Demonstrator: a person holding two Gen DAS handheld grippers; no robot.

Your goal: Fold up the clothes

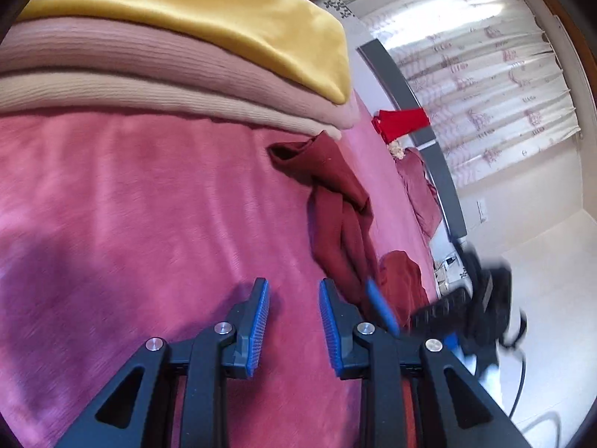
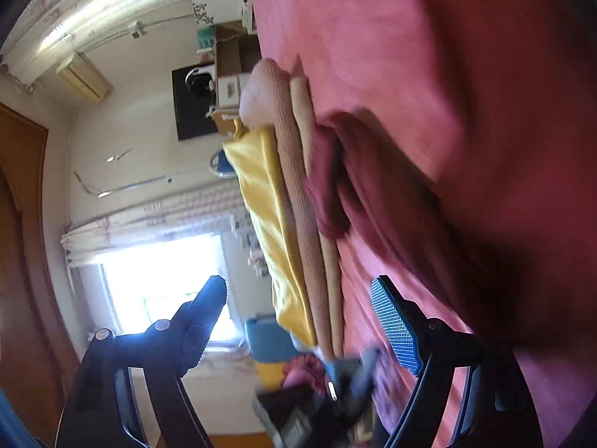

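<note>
Left-wrist view, bottom centre: the left gripper (image 1: 294,321) hangs over the pink plush bedspread (image 1: 130,205) with its blue-padded jaws parted and empty. Just right of it, the blurred right gripper (image 1: 380,308) sits beside the near end of the crumpled dark-red knit garment (image 1: 341,216), whose long axis runs up-frame toward the folded stack of beige, pink and yellow clothes (image 1: 186,56). Right-wrist view (rolled sideways) shows the right gripper (image 2: 298,317) spread wide, holding nothing, so it looks nearer the garment.

Clothes on the bed (image 1: 130,205)
A folded stack (image 1: 179,56) lies at the back; a crumpled garment (image 1: 339,205) lies right of it, nearer the bed's edge.
</note>
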